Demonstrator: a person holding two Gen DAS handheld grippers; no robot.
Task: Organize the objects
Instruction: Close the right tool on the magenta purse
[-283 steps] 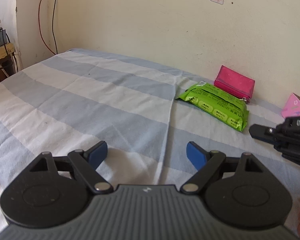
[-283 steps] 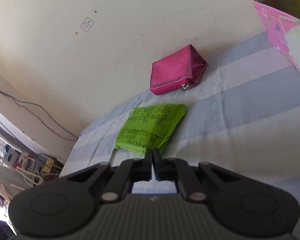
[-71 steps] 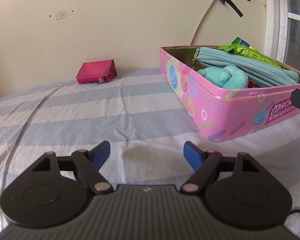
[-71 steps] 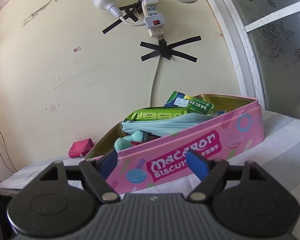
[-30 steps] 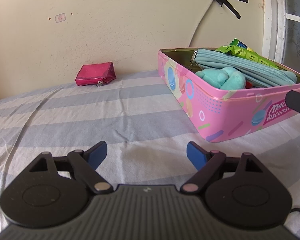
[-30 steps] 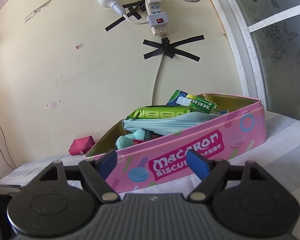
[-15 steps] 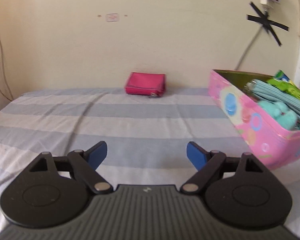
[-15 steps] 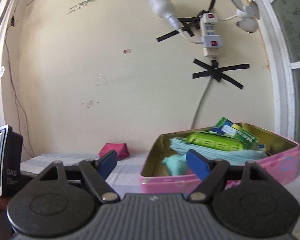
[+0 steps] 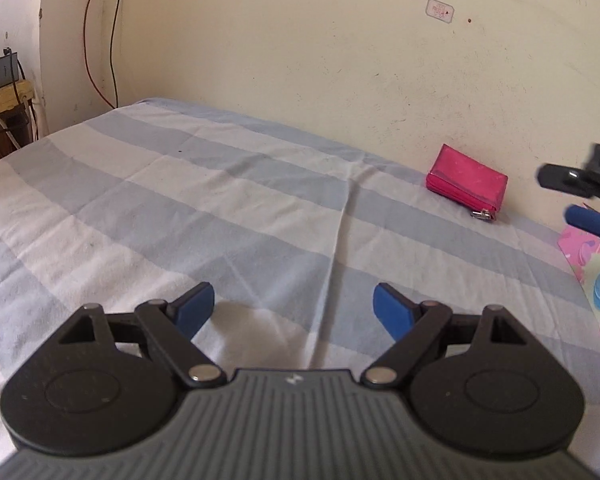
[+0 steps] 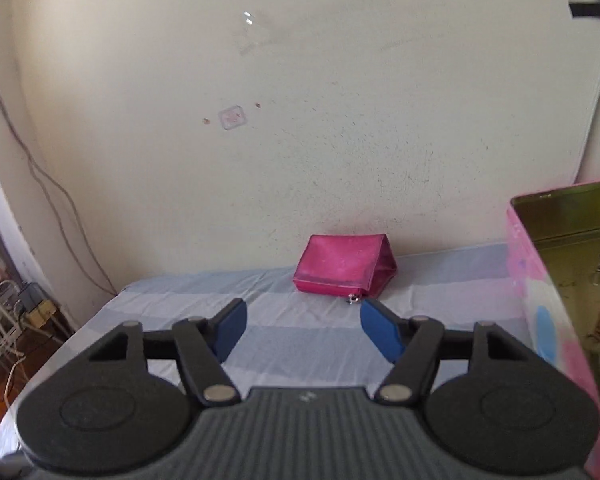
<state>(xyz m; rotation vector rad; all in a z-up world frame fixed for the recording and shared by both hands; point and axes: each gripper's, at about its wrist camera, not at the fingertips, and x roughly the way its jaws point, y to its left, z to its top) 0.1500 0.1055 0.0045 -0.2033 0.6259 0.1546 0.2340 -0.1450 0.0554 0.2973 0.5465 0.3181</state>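
A magenta zip pouch (image 9: 467,181) (image 10: 345,271) lies on the striped bedsheet against the wall. My right gripper (image 10: 302,330) points straight at it from a short way off; its jaws are closing and hold nothing. In the left wrist view that right gripper (image 9: 580,196) shows at the right edge. My left gripper (image 9: 293,309) hangs open and empty over the sheet, well to the left of the pouch. The pink biscuit tin (image 10: 556,312) (image 9: 596,276) stands to the right of the pouch with several items inside.
The blue and white striped sheet (image 9: 220,208) spreads out to the left. Cables and a plug box (image 9: 4,84) sit beyond the bed's left edge. The cream wall (image 10: 300,120) rises right behind the pouch.
Both views have swung left, from the pink tin toward the pouch. The right gripper has come much closer to the pouch and its jaws have narrowed. The left jaws are as wide as before.
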